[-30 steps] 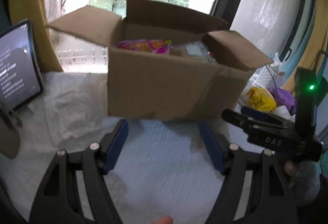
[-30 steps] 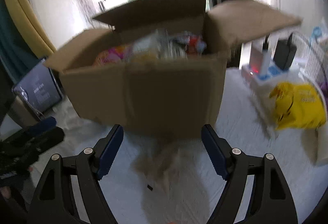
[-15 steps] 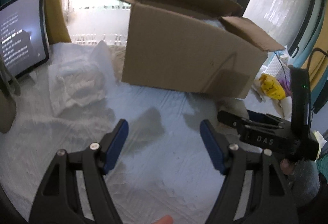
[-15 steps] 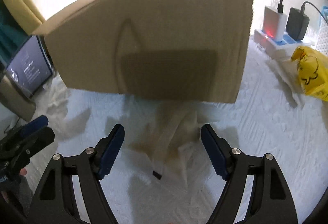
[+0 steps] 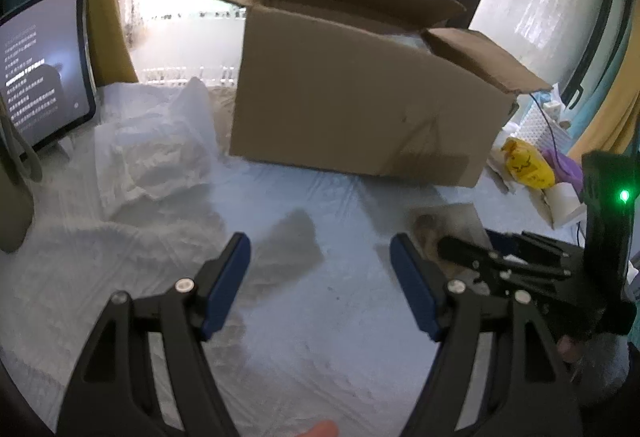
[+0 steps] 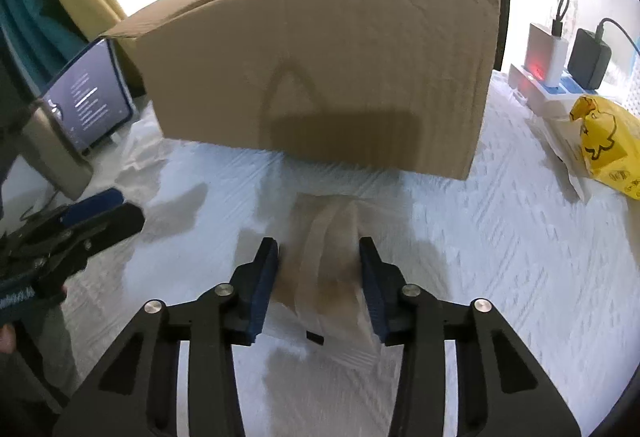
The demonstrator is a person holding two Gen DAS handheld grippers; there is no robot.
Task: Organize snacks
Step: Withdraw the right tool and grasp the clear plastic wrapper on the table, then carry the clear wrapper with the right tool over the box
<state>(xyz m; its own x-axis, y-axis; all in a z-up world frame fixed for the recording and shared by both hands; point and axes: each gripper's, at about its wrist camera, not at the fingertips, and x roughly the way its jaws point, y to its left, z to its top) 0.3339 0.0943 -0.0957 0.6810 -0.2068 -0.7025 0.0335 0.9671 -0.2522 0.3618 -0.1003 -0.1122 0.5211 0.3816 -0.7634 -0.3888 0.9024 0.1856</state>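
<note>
- Left wrist view: the left gripper [image 5: 320, 273] hangs with its blue-padded jaws wide and nothing between them, above the white crinkled cover of the table [image 5: 312, 337].
- The large brown cardboard box [image 5: 360, 109] stands beyond it with its flaps up; from this low angle its contents are hidden, so I cannot tell what snacks lie inside.
- A yellow plastic snack bag [image 5: 528, 165] lies on the table past the box's right corner, outside any container.
- A propped tablet with a lit grey screen [image 5: 44, 69] stands at the left edge; a wide swing of the left gripper could knock it over.
- Right wrist view: the right gripper [image 6: 318, 287] is closing, its jaws narrowing around a flat translucent packet with brown contents [image 6: 324, 269] that lies on the table just in front of the box; the pads do not yet seem to press it.
- The packet is thin and slack, so the jaws may pinch only film, or catch the table cover and drag it.
- A white power strip with chargers plugged in [image 6: 556, 77] sits right of the box, near the yellow bag; its cables could snag a lifted packet.
</note>
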